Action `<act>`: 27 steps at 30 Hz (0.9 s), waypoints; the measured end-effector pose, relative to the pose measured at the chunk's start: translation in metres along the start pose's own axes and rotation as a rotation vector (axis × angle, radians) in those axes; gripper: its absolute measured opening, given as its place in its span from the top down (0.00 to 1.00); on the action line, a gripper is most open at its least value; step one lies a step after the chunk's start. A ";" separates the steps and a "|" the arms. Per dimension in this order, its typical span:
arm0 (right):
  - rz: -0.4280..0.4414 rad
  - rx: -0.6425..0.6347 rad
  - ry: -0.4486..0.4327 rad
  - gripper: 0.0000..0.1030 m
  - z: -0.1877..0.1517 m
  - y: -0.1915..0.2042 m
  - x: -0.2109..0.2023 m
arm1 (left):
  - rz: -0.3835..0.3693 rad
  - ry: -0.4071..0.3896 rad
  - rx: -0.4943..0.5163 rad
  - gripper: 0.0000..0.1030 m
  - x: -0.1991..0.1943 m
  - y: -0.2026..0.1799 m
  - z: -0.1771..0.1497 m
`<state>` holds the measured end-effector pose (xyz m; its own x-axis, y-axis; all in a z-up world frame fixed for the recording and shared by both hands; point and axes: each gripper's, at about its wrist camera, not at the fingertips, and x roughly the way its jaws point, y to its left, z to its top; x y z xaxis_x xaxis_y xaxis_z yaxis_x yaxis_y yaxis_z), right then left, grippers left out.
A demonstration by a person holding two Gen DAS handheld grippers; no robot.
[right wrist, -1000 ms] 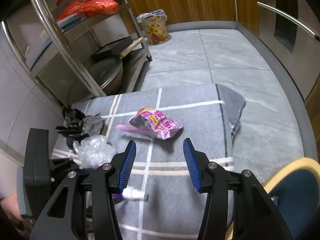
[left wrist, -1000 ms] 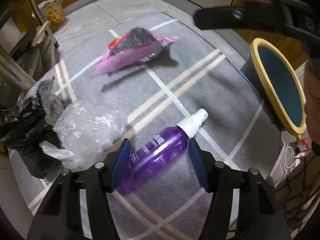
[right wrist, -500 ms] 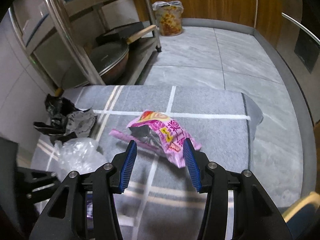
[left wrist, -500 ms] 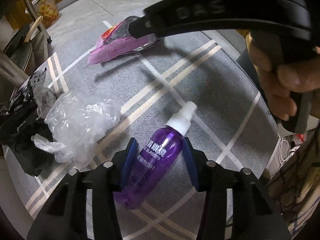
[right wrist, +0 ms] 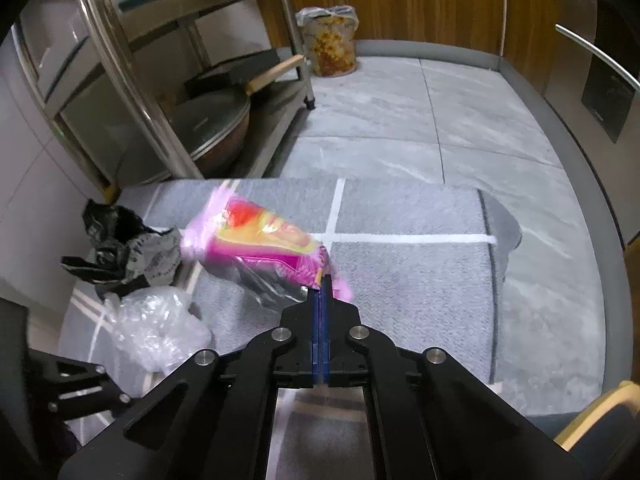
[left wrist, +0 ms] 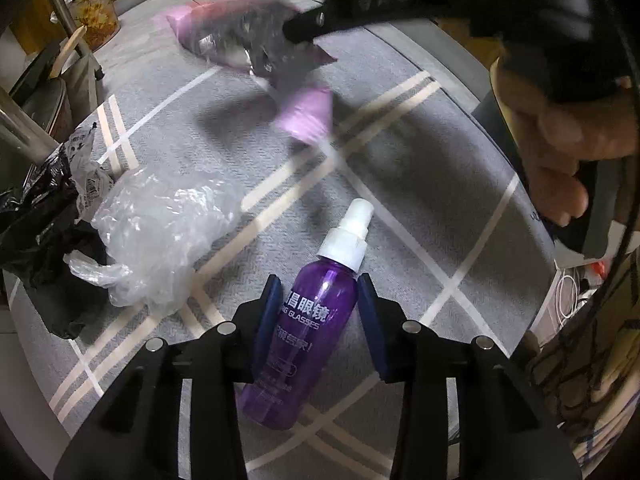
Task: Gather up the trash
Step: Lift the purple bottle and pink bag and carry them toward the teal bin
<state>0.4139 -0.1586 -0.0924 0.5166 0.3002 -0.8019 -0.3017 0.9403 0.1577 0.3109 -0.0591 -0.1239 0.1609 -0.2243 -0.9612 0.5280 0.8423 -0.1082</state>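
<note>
Right gripper (right wrist: 322, 280) snapped closed on pink snack wrapper (right wrist: 256, 244), now lifted off grey mat (right wrist: 408, 276) at 11 o'clock; left gripper (left wrist: 318, 300) jaws have been narrowing around purple spray bottle (left wrist: 308, 320), not clamped yet; both pickups underway

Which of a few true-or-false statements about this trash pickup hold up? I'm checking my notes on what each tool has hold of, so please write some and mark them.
1. The right tool is shut on the pink snack bag. True.
2. The purple spray bottle stands upright on the rug. False: it lies on its side on the grey rug, between the fingers of the left tool.
3. The clear plastic bag lies beside crumpled black trash. True.
4. The bottle's spray cap is black. False: it is white.
5. The left tool is empty and far from any item. False: its jaws have just been closing around the bottle.
</note>
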 end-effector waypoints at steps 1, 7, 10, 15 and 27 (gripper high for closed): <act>0.001 0.001 -0.007 0.98 0.000 -0.001 -0.004 | 0.002 0.002 0.001 0.62 0.000 -0.002 -0.002; 0.016 0.038 -0.055 0.98 -0.007 -0.005 -0.037 | 0.022 0.022 -0.018 0.62 -0.001 -0.006 -0.006; 0.019 0.051 -0.084 0.98 -0.013 -0.008 -0.059 | 0.038 0.041 -0.022 0.62 0.000 -0.008 -0.007; 0.013 0.072 -0.139 0.98 -0.028 -0.016 -0.104 | 0.067 0.050 -0.007 0.64 0.003 -0.021 -0.011; -0.027 0.219 -0.220 0.98 -0.100 -0.058 -0.193 | 0.016 -0.155 -0.059 0.69 -0.061 -0.059 0.006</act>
<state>0.2517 -0.2871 -0.0047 0.6907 0.2798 -0.6668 -0.1178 0.9533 0.2780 0.2747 -0.0978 -0.0576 0.2979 -0.2793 -0.9128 0.4752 0.8727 -0.1119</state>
